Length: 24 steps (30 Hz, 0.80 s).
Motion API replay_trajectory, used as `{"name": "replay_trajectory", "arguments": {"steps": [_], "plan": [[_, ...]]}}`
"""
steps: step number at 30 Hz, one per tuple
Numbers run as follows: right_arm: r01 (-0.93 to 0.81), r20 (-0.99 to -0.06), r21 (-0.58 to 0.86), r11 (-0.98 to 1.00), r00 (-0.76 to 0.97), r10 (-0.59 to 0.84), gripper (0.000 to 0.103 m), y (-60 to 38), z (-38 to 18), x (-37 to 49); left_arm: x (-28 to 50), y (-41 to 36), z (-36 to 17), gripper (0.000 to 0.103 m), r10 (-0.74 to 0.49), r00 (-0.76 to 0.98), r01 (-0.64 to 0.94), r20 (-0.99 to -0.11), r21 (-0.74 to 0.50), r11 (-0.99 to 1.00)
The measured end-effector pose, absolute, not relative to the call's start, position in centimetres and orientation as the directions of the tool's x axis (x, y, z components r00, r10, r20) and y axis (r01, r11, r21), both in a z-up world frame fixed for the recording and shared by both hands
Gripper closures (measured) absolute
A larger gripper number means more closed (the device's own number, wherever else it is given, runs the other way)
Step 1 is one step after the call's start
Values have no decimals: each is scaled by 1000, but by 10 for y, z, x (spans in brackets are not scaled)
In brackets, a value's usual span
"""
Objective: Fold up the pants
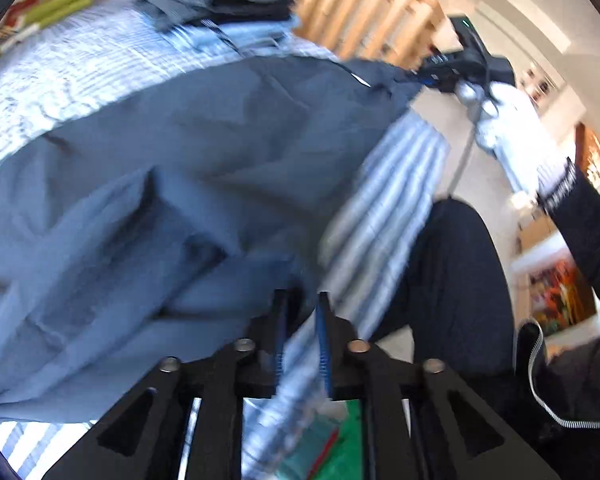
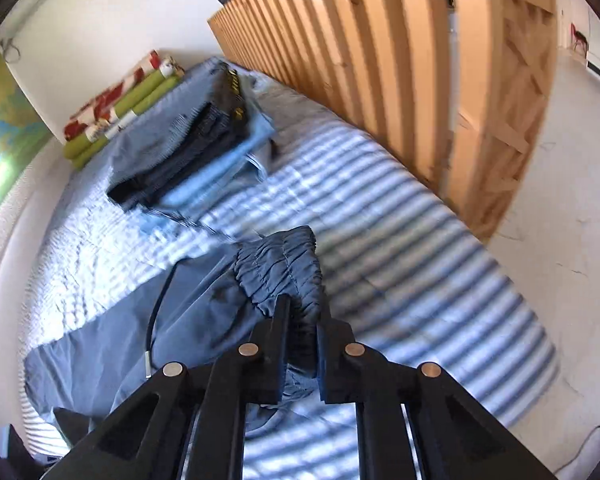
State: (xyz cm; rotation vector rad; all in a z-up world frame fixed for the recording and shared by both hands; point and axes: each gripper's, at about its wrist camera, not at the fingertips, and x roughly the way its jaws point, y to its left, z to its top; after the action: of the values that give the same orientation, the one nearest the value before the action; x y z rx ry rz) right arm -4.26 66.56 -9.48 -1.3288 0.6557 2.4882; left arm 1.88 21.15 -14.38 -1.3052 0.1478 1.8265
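Blue-grey pants (image 2: 204, 300) spread rumpled on striped bed (image 2: 400, 240) | waistband clamped by right tongs (image 2: 302, 324) | left tongs (image 1: 302, 316) narrowly parted, empty.

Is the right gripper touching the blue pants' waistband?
Touching. In the right wrist view the right gripper has the gathered waistband of the blue pants bunched between its fingers.

Left wrist view sits low and close over the pants (image 1: 172, 184) at the near edge of the bed (image 1: 60, 76), facing across it toward the slatted wooden rail (image 1: 364, 4); heavy blur. Right wrist view looks steeply down along the bed (image 2: 420, 240), from higher up, rail (image 2: 340, 48) on its right. Both share pants (image 2: 204, 300), folded stack (image 1: 220, 4) (image 2: 196, 148), rail.
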Motion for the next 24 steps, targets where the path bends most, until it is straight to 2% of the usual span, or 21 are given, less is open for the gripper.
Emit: {"name": "replay_trajectory", "arguments": {"steps": [3, 6, 8, 13, 18, 21, 22, 24], "plan": [[-395, -885, 189, -899, -466, 19, 86, 663, -102, -37, 35, 187, -131, 81, 562, -85, -697, -822, -354, -623], [-367, -860, 60, -928, -490, 138, 82, 647, -80, -24, 45, 136, -110, 79, 582, -108, -638, -806, -393, -662], [-334, -833, 37, -942, -531, 155, 78, 633, -61, -19, 48, 92, -94, 78, 567, -176, -587, -805, -376, -717], [-141, -787, 47, -989, -615, 50, 78, 555, -25, -36, 21, -24, -72, 77, 403, -403, -337, -822, -276, -900], [182, -801, 18, -983, -586, -123, 78, 429, -27, -87, -26, -151, -77, 75, 162, -527, 9, -834, -196, -981], [325, -812, -62, -944, -567, -142, 78, 354, -39, -112, -46, -222, -86, 59, 61, -549, 194, -834, -198, -961], [363, -817, -70, -929, -556, -156, 78, 335, -44, -118, -50, -247, -91, 52, 59, -551, 243, -832, -228, -943], [414, -833, -74, -907, -526, -172, 78, 303, -55, -128, -53, -291, -101, 44, 51, -543, 328, -838, -268, -906]]}}
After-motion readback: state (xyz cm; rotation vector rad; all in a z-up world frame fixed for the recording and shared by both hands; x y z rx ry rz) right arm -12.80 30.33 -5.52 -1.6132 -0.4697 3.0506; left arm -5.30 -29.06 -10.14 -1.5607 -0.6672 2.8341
